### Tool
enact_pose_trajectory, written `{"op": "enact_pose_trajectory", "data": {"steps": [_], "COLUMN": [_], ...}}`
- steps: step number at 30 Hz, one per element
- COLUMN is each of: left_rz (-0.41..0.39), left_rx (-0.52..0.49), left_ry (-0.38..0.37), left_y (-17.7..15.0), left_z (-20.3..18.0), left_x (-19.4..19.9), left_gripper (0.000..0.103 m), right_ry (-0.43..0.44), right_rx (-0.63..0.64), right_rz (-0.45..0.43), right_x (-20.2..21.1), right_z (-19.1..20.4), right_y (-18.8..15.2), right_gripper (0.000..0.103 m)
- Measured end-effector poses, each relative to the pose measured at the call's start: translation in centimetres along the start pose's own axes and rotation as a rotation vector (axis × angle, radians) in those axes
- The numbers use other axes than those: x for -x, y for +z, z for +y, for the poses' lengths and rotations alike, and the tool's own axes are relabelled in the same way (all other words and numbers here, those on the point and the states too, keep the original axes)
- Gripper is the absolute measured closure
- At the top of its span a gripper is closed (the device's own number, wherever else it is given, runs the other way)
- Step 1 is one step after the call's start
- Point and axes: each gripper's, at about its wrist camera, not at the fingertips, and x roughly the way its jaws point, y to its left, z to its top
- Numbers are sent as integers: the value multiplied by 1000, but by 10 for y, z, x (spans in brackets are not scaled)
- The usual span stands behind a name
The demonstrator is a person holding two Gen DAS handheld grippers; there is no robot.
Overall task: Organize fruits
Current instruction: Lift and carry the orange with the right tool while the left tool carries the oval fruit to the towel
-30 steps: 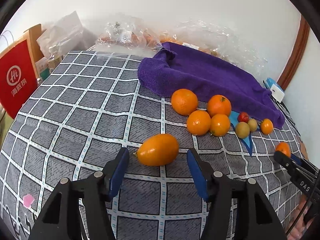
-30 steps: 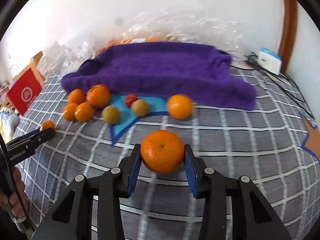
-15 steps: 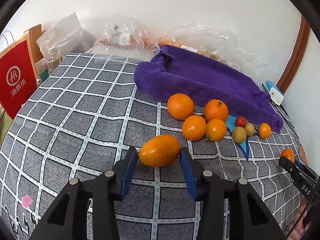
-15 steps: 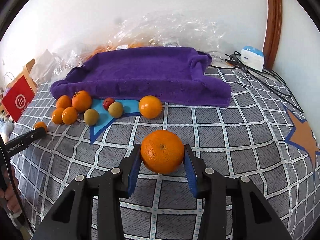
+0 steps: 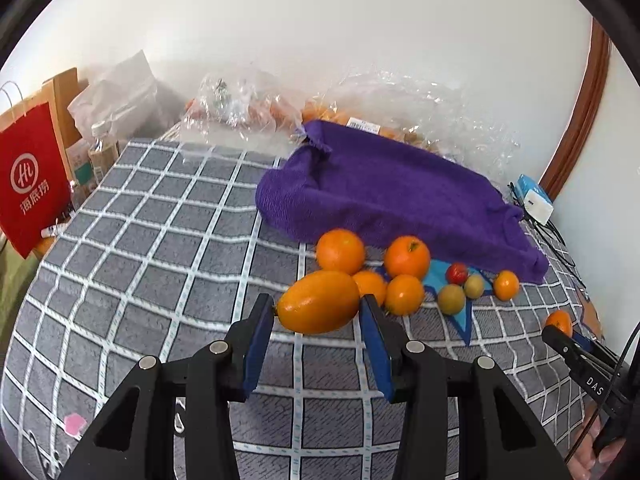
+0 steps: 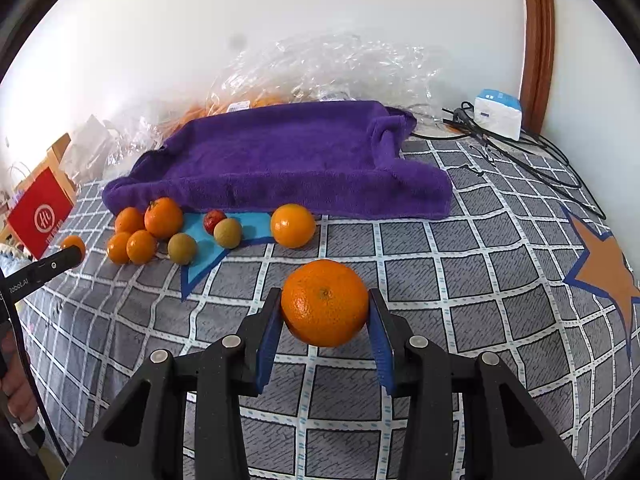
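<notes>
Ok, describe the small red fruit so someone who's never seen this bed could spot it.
Find the purple towel on the checked cover. Along its front edge, fruit sits around a blue star patch. The red fruit lies on that patch, the only red one among orange and greenish-brown neighbours.

The left gripper (image 5: 318, 314) angles downward with its blue-padded fingers (image 5: 258, 334) pressed against both ends of an oval orange fruit (image 5: 319, 301), the jaws having just closed onto it. The right gripper (image 6: 324, 320), tilted down at a similar angle, clamps a round orange (image 6: 325, 302) between its own blue pads (image 6: 378, 338). At the frame edges, parts of the person's hands show gripping the handles: a hand (image 6: 16, 384) at lower left of the right wrist view.
</notes>
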Motion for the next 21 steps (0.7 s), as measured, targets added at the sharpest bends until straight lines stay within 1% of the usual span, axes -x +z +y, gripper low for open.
{"op": "enact_pose_trajectory", "data": {"steps": [5, 9, 12, 16, 21], "left_rz": [-23, -37, -55, -69, -80], "left_rx": [-8, 0, -12, -19, -26], "left_ry": [-11, -30, -30, -30, -32], "left_y": [17, 32, 46, 63, 86], "left_z": [-4, -7, -12, -17, -25], "left_x": [5, 7, 9, 8, 1], "left_gripper": [61, 61, 61, 61, 61], "right_ry": [-13, -12, -4, 9, 29], "right_rx": [29, 53, 75, 96, 91], "right_rz": [-10, -30, -47, -55, -69], "right_x": [3, 7, 11, 8, -2], "right_z": [1, 4, 5, 8, 7], "right_y": [13, 30, 43, 69, 103], "right_gripper": [62, 62, 62, 62, 62]}}
